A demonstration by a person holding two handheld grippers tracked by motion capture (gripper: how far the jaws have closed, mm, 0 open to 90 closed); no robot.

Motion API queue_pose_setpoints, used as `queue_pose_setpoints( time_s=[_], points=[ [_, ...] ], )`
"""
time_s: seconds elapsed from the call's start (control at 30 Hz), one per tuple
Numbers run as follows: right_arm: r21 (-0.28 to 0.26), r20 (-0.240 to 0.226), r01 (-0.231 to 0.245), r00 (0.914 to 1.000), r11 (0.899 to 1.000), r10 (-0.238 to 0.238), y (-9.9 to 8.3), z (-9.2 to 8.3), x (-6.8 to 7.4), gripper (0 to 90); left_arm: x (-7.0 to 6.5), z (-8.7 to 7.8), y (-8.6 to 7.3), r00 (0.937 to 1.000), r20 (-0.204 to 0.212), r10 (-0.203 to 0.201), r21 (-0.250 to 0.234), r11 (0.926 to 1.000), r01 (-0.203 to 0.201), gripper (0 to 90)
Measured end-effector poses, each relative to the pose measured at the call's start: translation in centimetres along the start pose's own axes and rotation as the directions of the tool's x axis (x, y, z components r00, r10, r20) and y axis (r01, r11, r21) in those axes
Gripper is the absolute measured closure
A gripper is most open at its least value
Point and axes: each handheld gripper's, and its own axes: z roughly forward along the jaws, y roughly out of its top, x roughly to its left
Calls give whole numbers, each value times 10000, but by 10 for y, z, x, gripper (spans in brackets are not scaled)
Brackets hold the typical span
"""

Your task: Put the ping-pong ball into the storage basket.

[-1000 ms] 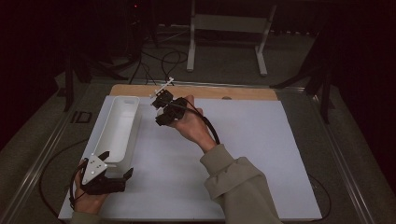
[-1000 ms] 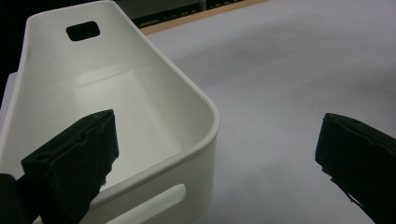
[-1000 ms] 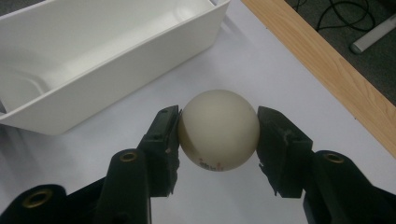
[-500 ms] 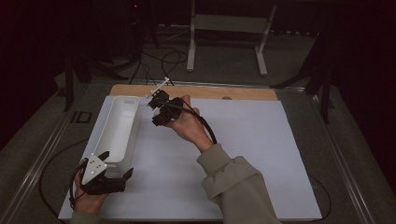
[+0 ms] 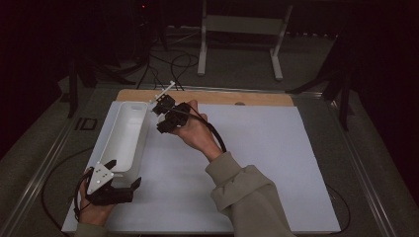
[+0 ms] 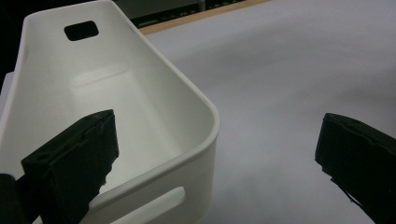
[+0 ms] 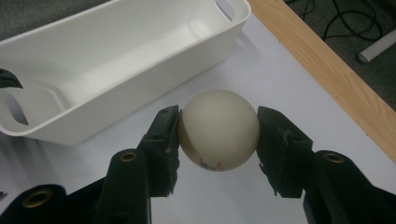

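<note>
A cream-white ball (image 7: 218, 130) with small red print sits clamped between the two black jaws of my right gripper (image 7: 218, 133). In the high view that right gripper (image 5: 159, 109) hovers by the far right corner of a long white bin (image 5: 129, 129). The bin (image 7: 116, 60) lies empty, with handle slots in its end walls. My left gripper (image 5: 124, 174) rests at the bin's near end, jaws spread wide. One jaw reaches over the bin's (image 6: 140, 121) near rim, the other stands over the white sheet.
A white sheet (image 5: 257, 163) covers the table, with a wooden strip (image 5: 247, 97) along its far edge. Cables (image 5: 173, 64) and a white stand (image 5: 242, 29) lie on the dark floor beyond. A metal rail (image 5: 39, 173) runs along the table's left side.
My right gripper has drifted slightly left with the ball, closer to the bin's far corner. The left gripper has stayed put.
</note>
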Motion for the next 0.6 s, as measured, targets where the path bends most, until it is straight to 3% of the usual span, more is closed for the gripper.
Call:
queue_pose_setpoints(
  time_s=[0.6],
  points=[
    [-100,-178,186,9997,9998,-187,10,4,13,509,0,0,0,10000,4,-11,58,10000,11,1]
  ],
)
